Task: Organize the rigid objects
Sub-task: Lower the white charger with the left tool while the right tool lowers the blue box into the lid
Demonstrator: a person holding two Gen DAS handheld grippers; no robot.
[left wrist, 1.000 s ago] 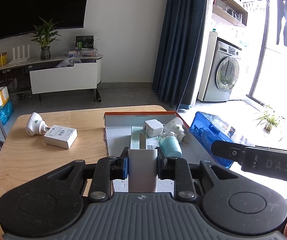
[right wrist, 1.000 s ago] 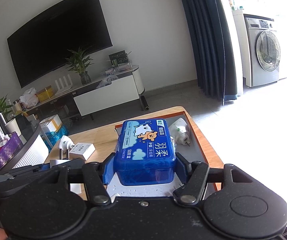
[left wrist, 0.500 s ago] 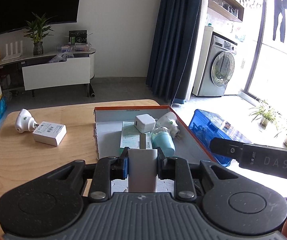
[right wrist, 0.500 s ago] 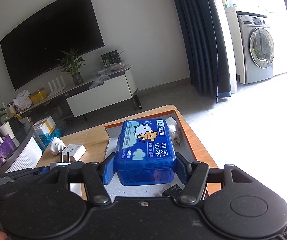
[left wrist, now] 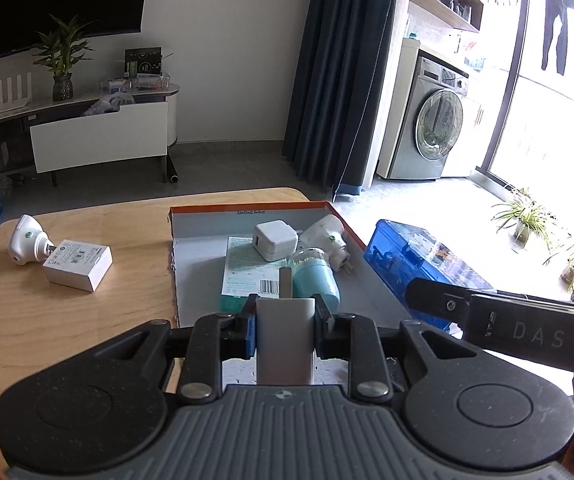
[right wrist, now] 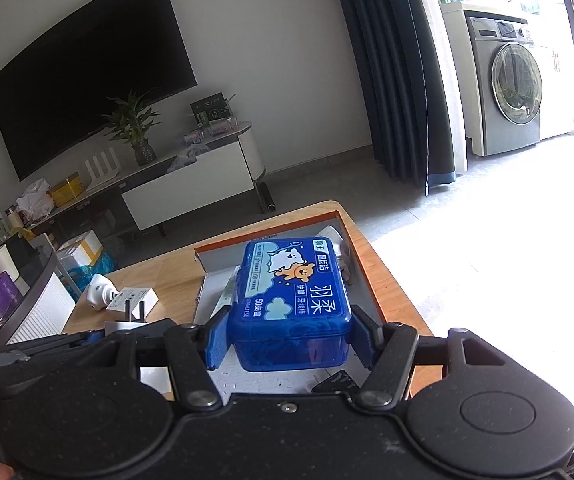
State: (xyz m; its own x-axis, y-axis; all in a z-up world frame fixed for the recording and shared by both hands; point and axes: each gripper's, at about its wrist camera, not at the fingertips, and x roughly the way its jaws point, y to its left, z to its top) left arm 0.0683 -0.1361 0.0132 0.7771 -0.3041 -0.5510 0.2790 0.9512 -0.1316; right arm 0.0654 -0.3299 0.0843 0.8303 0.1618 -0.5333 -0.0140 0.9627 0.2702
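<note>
Charger clamped upright in left gripper, blue case pinched sideways in right gripper; both poised above tray ahead, likely for dropping in.

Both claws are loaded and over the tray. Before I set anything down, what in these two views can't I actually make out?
- Tray floor, right wrist view: mostly hidden behind the blue box in the right claw.
- White adapter, left wrist view: its underside and the tray beneath are covered by the left claw.
- Teal bottle: label too small to read.
- White carton on the table: print unreadable.
</note>
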